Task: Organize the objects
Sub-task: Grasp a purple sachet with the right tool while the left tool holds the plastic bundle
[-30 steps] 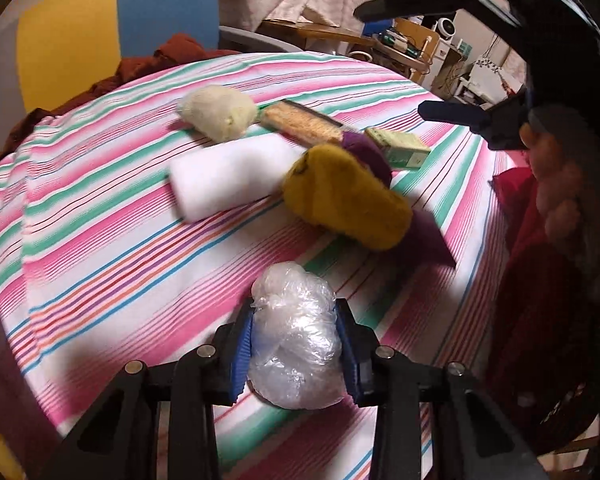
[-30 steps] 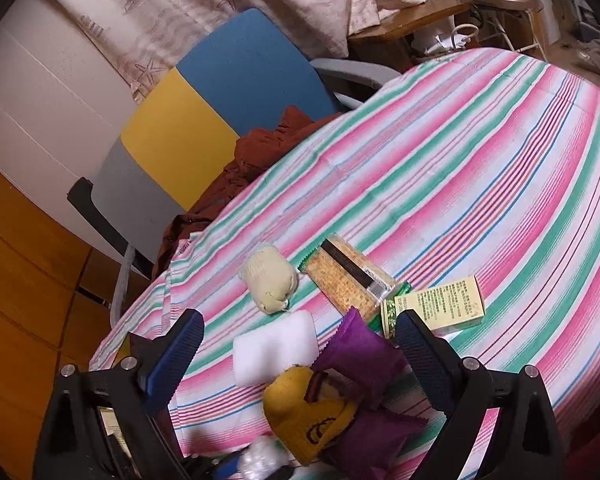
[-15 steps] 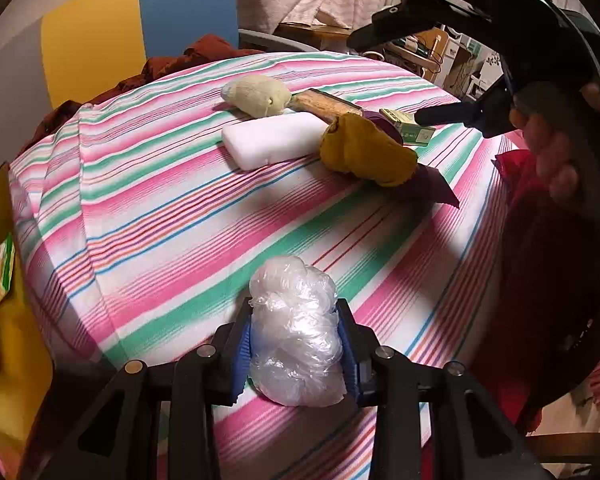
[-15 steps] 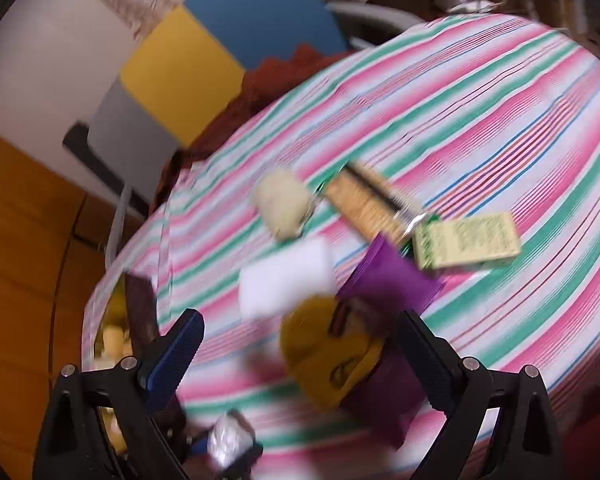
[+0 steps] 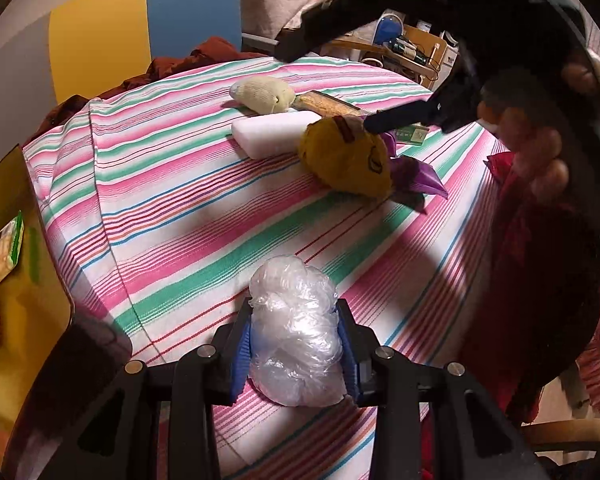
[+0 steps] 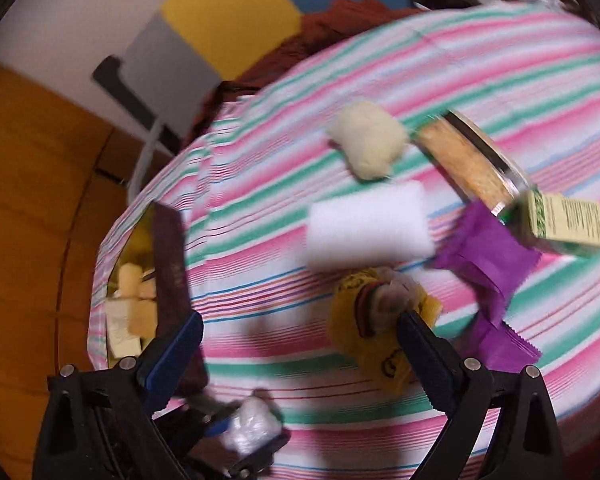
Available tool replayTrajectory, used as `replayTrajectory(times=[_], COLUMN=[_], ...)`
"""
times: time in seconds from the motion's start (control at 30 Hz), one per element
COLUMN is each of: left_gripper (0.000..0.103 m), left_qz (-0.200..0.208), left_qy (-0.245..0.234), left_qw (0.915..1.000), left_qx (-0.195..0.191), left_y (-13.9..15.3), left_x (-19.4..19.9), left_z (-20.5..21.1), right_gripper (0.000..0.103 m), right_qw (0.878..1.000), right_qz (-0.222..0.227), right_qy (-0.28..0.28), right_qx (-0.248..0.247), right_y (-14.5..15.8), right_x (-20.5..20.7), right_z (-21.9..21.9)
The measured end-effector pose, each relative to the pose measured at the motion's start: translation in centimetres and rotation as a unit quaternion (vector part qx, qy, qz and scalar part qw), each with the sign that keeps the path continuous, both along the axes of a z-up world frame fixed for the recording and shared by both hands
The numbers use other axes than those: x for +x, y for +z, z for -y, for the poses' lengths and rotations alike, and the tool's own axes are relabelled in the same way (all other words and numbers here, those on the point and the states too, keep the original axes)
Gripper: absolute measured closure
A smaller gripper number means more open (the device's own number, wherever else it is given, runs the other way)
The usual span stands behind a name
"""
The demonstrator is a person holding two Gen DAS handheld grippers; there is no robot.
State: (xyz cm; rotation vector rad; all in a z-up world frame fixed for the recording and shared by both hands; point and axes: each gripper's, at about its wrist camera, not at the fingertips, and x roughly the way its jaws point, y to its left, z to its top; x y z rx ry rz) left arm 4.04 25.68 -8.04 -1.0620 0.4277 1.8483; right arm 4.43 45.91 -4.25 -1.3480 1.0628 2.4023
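Left wrist view, left gripper (image 5: 296, 344) clamping plastic-wrap ball (image 5: 294, 336), striped tablecloth (image 5: 172, 216)

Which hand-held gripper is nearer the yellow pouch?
Right. The right hand-held gripper hangs open just over the yellow pouch. The left hand-held gripper, shut on the plastic wad, is back near the table's edge.

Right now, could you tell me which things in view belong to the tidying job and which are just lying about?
Job:
- clear plastic wad, clamped in the left gripper
- yellow pouch, below the open right gripper
- white block
- cream bundle
- purple packet
- green-printed box
- yellow bin

Lying about:
- chair
- rust-red cloth
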Motion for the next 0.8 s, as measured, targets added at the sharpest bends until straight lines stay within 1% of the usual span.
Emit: replayTrajectory(times=[0.03,0.1,0.2,0.27,0.3,0.33,0.43,0.47,0.57,0.73,0.77,0.8], left_gripper=[0.066,0.066,0.066,0.066,0.066,0.066,0.065,0.065,0.065,0.064,0.064,0.064], left_qz=[0.001,0.003,0.009,0.014,0.017,0.018,0.019,0.02,0.021,0.02,0.021,0.021], left_qy=[0.001,0.002,0.003,0.005,0.005,0.005,0.006,0.006,0.007,0.006,0.006,0.006], left_qw=[1.0,1.0,0.9999,0.9998,0.9997,0.9996,0.9996,0.9996,0.9995,0.9995,0.9995,0.9995], left_qx=[0.001,0.004,0.011,0.016,0.018,0.019,0.021,0.021,0.022,0.021,0.021,0.021], left_y=[0.0,0.1,0.1,0.1,0.1,0.1,0.1,0.1,0.1,0.0,0.1,0.1], left_x=[0.0,0.0,-0.1,-0.2,-0.3,-0.3,-0.4,-0.4,-0.5,-0.5,-0.5,-0.5], left_z=[0.0,0.1,0.4,0.5,0.6,0.6,0.6,0.6,0.7,0.7,0.7,0.7], right_gripper=[0.005,0.005,0.005,0.005,0.005,0.005,0.005,0.005,0.005,0.006,0.009,0.018], right_qw=[1.0,0.998,0.99,0.981,0.973,0.968,0.948,0.941,0.929,0.915,0.911,0.908], right_qz=[0.009,0.044,0.1,0.143,0.17,0.182,0.23,0.247,0.276,0.31,0.317,0.325], right_qy=[0.004,0.012,0.031,0.051,0.069,0.08,0.123,0.138,0.158,0.175,0.18,0.186], right_qx=[0.013,0.044,0.091,0.122,0.143,0.151,0.181,0.187,0.191,0.19,0.192,0.19], right_y=[0.4,0.7,1.1,1.1,1.0,0.8,-0.2,-0.9,-2.5,-5.2,-5.6,-6.2], right_x=[0.1,0.3,1.2,1.7,2.1,2.3,2.7,2.6,2.1,1.0,1.0,1.0], right_z=[0.1,-0.1,-0.8,-1.1,-1.1,-1.3,-1.1,-0.9,-1.0,-1.9,-2.0,-2.2])
